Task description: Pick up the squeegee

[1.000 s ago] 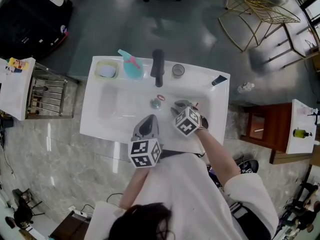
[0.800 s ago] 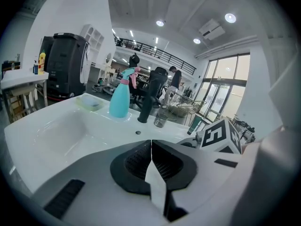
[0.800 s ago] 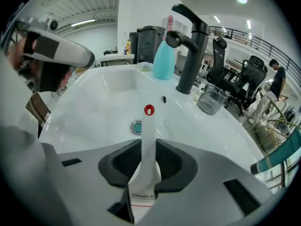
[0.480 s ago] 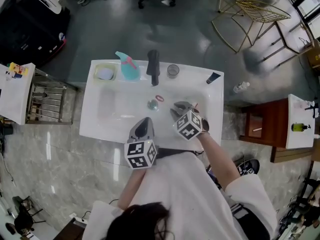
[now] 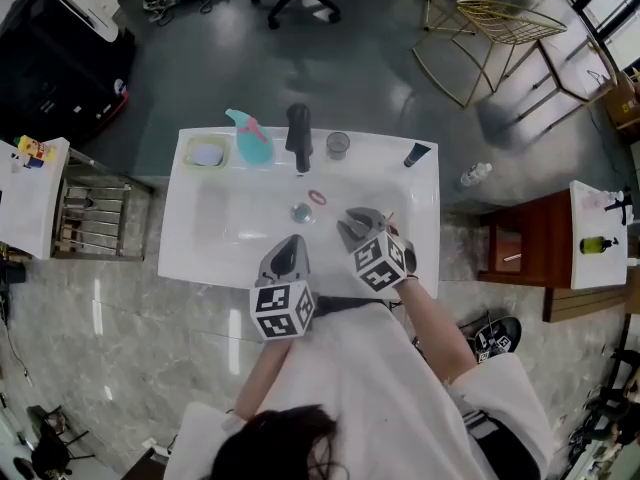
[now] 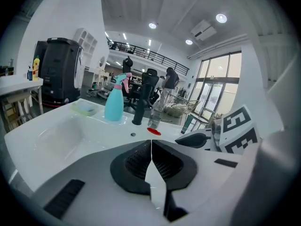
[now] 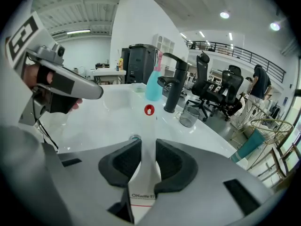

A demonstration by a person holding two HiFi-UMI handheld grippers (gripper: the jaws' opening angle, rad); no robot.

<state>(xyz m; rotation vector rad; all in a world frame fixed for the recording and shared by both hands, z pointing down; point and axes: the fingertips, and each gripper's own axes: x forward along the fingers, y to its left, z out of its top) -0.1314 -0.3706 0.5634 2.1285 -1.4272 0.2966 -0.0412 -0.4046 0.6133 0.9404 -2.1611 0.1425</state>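
The squeegee [image 7: 144,175] is a slim white handle with a printed label. It sits between the pads of my right gripper [image 7: 148,149] and runs out toward a small red round end [image 7: 149,109]. In the head view my right gripper [image 5: 352,223] hangs over the right half of the white sink [image 5: 210,230], shut on the squeegee. The red end [image 5: 318,197] shows near the drain [image 5: 302,211]. My left gripper [image 5: 290,250] hovers at the sink's front edge. Its pads [image 6: 141,160] meet with nothing between them.
Along the back rim stand a soap dish [image 5: 208,152], a teal spray bottle [image 5: 251,140], a black faucet [image 5: 298,136], a glass [image 5: 338,144] and a dark tube [image 5: 416,154]. A metal rack [image 5: 92,208] is left of the sink, a wooden stand [image 5: 520,258] right.
My right gripper has lifted a little with the squeegee still in its jaws. The left gripper has stayed where it was.
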